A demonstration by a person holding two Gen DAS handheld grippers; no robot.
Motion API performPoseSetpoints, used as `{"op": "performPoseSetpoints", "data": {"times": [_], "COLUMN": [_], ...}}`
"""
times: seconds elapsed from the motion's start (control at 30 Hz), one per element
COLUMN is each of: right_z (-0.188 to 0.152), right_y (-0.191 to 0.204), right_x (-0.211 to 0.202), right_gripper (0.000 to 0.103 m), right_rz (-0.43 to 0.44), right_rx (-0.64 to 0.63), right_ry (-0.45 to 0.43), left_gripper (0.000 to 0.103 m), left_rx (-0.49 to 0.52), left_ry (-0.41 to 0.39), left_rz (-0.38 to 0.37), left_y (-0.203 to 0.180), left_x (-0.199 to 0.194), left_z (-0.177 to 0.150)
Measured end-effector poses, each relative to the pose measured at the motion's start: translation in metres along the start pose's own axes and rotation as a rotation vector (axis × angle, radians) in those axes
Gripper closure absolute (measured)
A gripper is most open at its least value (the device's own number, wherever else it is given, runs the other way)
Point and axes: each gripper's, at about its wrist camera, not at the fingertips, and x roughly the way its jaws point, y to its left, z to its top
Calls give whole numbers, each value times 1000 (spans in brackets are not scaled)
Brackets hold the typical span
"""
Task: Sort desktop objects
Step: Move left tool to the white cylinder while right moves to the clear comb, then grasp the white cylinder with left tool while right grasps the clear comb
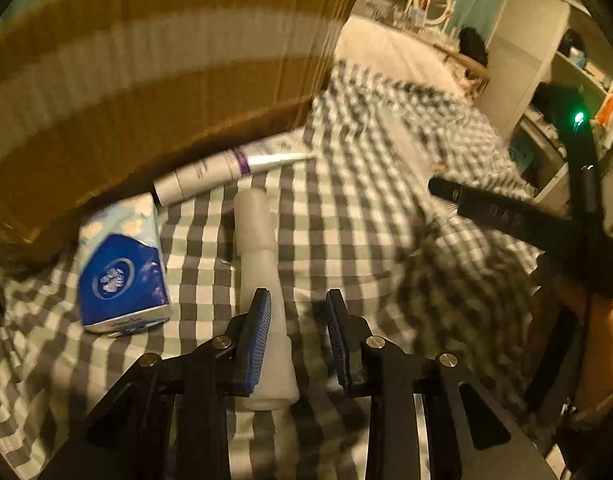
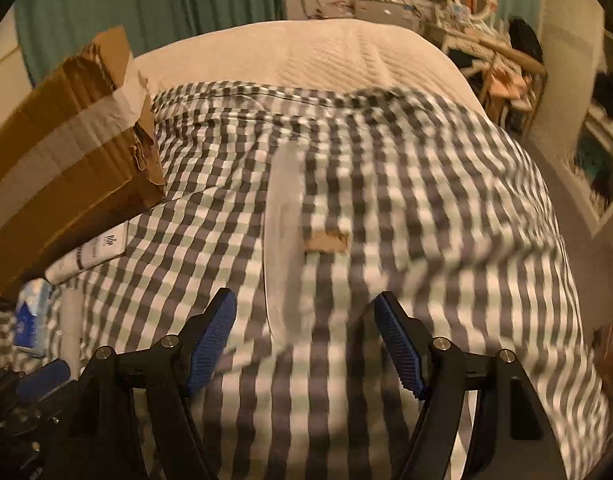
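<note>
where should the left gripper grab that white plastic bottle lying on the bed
Grip the white bottle across its narrow tapered section, coming from above along its length. It lies flat on the checked sheet, already between the open left gripper fingers; the wider ends look harder to span.

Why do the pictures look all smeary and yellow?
Left wrist view: warm dim light, the brown cardboard box streaked by motion blur, the blue tissue pack fairly sharp. Right wrist view: the grey checked blanket smears on the right; the fisheye lens bends the edges in both.
</note>
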Motion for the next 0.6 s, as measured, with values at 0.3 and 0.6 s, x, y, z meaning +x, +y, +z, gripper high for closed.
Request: {"op": "performPoseSetpoints", "data": {"times": [0.3,0.6], "right_z": [7,6], "right_y": [22,30], "right_x": [35,35], "right_gripper": [59,78], "right_rz": [-92,-117], "right_rx": [-118,-182], "right_ry": [9,11], "left_gripper": [43,26], "left_rx": [-83,-66], "left_ry": [-15,-72], "left_rz": [-44,29], "left_y": [4,4], "left_x": [-10,-22], "left_z": [-1,8]}}
